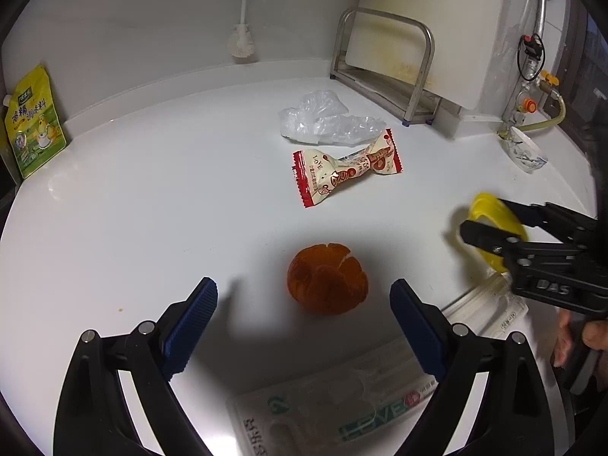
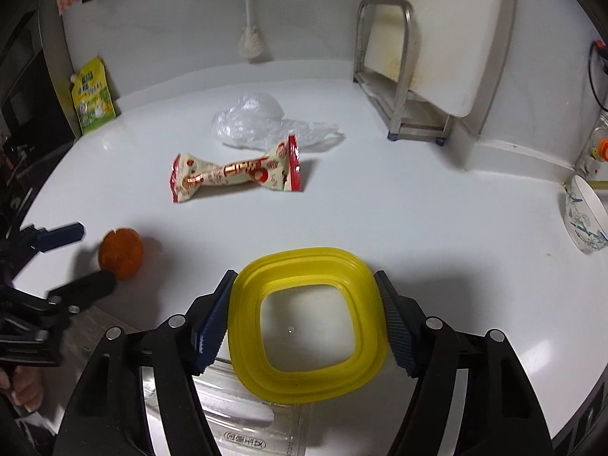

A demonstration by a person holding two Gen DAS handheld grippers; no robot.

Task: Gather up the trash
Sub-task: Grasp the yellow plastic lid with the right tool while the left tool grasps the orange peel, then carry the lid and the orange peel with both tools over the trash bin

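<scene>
Two grippers are at work over the white counter (image 1: 152,174): my left gripper (image 1: 304,309) stands spread wide with the peeled orange (image 1: 327,278) just ahead between its blue pads, untouched, while my right gripper (image 2: 306,321) brackets the yellow container (image 2: 307,326), its pads at the rim on both sides, though I cannot tell whether they press. I judge the best move is to ease the left down until the pads flank the fruit's widest part, then squeeze gently so it doesn't burst. Candy wrapper (image 1: 344,167) and crumpled plastic bag (image 1: 326,119) lie farther back.
</scene>
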